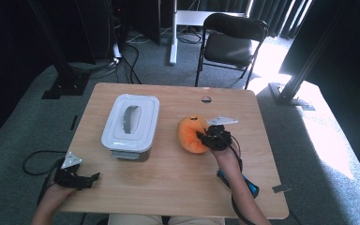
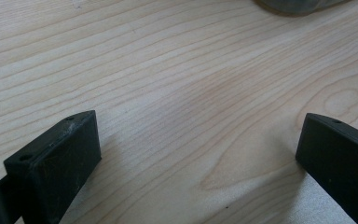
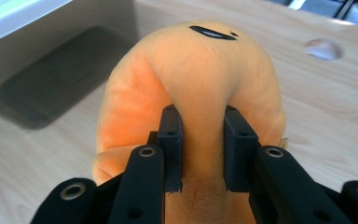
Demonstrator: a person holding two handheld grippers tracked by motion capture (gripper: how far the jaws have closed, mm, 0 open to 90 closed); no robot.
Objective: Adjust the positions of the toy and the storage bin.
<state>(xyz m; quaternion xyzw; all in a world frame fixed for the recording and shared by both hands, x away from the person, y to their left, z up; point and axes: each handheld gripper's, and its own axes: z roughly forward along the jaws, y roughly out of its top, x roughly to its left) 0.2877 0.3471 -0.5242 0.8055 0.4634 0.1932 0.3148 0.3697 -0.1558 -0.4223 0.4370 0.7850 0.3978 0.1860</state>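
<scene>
Right tool [image 1: 205,138] pinching orange plush toy [image 1: 191,134], pads pressed into a fold of the plush, seen clearly in right gripper view [image 3: 203,154]: both black pads sunk into the soft body [image 3: 200,84], fabric bulging above them. Black stitched mark on top of the plush, far end from the pads. Cannot tell from high view whether plush is touching the tabletop [image 1: 168,183] or just off it.

Plush located right of tabletop centre, between centre and right edge, nearer far edge than near edge. Just beside the white lidded container [image 1: 131,126], apart from it, not touching. Container side wall and its shadow also in right gripper view [image 3: 51,60], upper left.

Container sitting left of centre, lid on, grey handle on top.

Left tool [image 1: 91,179] spread wide, nothing between the pads, parked at near left corner of tabletop. Left gripper view: bare wood grain [image 2: 191,93] between the two pads [image 2: 56,163], container base just at top edge.

Small round cutout [image 1: 206,99] in tabletop near far edge. Blue-handled object [image 1: 248,183] near right forearm, near right corner; type unclear.
</scene>
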